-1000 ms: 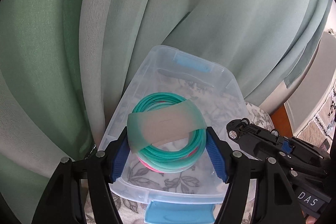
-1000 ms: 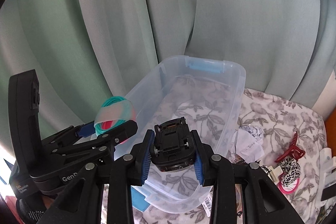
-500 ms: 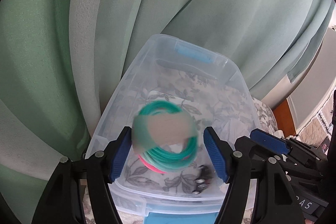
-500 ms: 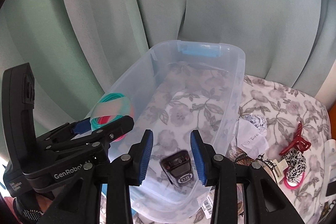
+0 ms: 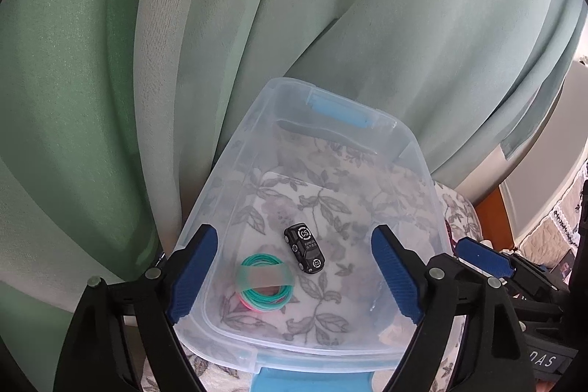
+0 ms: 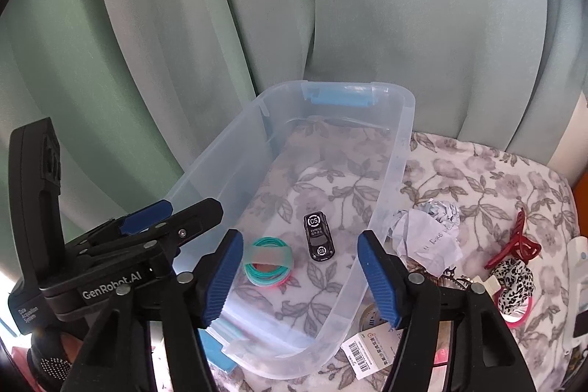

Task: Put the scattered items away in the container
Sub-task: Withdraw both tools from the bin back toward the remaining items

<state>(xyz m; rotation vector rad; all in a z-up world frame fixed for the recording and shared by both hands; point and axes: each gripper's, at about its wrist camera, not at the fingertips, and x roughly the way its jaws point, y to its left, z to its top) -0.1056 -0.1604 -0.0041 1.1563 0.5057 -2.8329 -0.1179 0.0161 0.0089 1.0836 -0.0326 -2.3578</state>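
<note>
Both drops done: left claw (image 5: pixel 294 276) and right claw (image 6: pixel 299 276) just opened, empty; bands (image 6: pixel 268 261) and toy car (image 6: pixel 319 237) lie in container (image 6: pixel 395 171).

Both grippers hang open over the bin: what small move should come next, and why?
Probably swing the right gripper right, toward the crumpled paper beside the clear bin. The toy car and band bundle already lie inside, nothing sits between either gripper's fingers, and clutter remains on the cloth.

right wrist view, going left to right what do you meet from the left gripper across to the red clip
left gripper → hair ties → toy car → bin's right wall → crumpled paper → red clip
</note>
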